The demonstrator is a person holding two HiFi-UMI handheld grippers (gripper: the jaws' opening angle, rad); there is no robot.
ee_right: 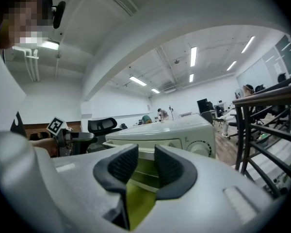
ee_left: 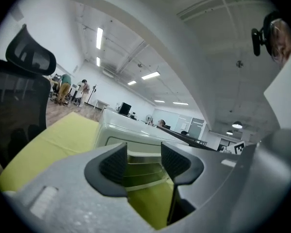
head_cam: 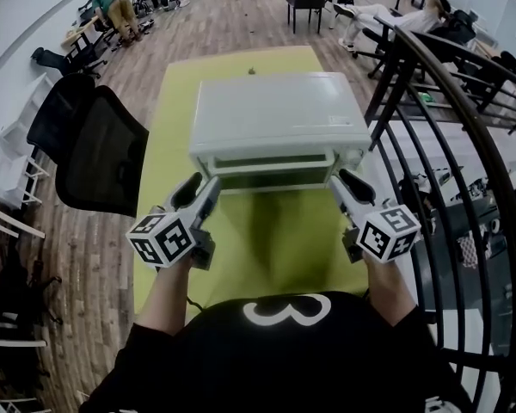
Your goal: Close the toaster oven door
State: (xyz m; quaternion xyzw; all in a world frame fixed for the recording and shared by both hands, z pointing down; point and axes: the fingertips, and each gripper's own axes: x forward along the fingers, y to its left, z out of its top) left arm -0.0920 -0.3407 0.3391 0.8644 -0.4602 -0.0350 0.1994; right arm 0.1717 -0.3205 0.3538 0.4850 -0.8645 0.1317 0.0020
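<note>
The only sign close to legible is a large white figure [head_cam: 288, 310] on the chest of the person's black shirt [head_cam: 241, 360], near the bottom of the head view; it looks like a 3, seen from above. The marker cubes on the left gripper [head_cam: 199, 186] and the right gripper [head_cam: 348, 181] carry square black-and-white code patterns, with no letters or numbers. On the front of the toaster oven [ee_right: 184, 130], a small mark [ee_right: 184, 141] sits just left of the control dial [ee_right: 200, 148], too small to read.
</note>
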